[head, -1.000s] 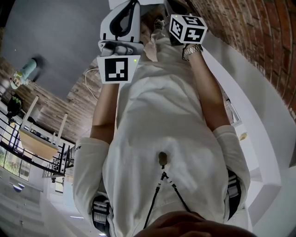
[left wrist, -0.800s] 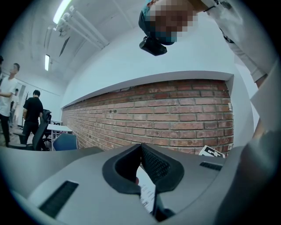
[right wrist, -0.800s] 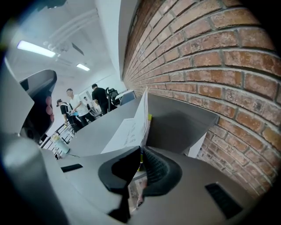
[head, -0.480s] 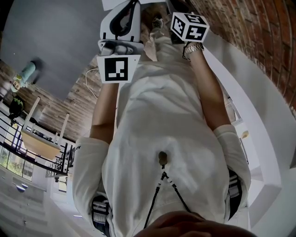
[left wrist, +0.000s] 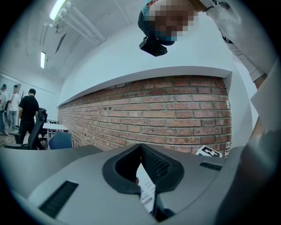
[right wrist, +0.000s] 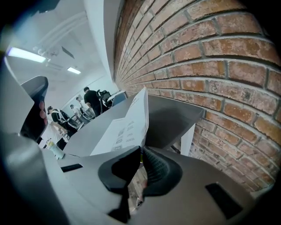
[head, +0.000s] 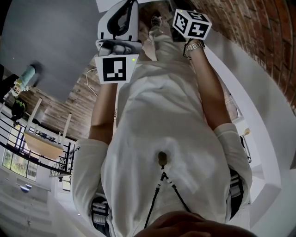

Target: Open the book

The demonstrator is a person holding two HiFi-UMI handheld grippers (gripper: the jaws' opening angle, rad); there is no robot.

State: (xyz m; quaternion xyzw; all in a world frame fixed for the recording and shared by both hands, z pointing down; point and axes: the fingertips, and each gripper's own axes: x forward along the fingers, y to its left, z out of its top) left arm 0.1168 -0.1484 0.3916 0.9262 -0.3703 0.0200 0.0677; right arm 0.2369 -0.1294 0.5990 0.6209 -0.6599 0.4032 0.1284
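Book (right wrist: 125, 127) — matt paper; wall (right wrist: 210, 88) — rough brick.

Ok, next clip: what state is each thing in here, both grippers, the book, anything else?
left gripper: fingers shut on the book's printed sheet.
right gripper: fingers shut on the book.
book: pinched between both grippers, its white sheet standing up from the right one; open or closed, cannot tell.
ceiling lights: on.
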